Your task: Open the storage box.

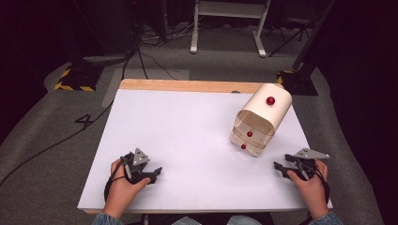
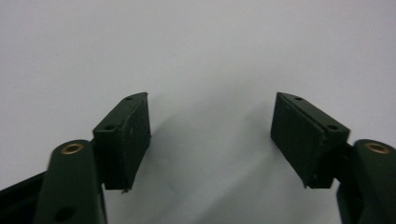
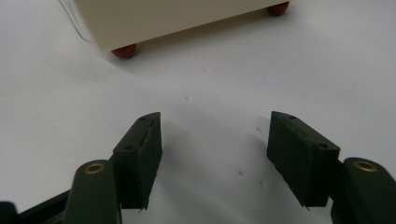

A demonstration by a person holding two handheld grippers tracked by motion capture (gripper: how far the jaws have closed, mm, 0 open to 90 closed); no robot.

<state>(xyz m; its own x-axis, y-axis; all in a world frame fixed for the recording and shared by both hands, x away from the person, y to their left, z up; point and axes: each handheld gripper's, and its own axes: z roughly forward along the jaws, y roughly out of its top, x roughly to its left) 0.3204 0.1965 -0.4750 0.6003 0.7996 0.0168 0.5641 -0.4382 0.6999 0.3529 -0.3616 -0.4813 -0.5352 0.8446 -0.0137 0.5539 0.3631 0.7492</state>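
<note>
Left claw [image 1: 158,172] released on white table [image 1: 187,136], right claw [image 1: 279,168] released near cream drawer chest [image 1: 259,119]

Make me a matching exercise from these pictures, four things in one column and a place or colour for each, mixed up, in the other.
Things:
1. left gripper
2. right gripper
3. drawer box
4. knobs

Descriptions:
A. red
B. cream, far right part of the table
C. near left of the table, jaws apart
D. near right edge, jaws apart, nearest the box

Pairs: 1-C, 2-D, 3-B, 4-A
</note>
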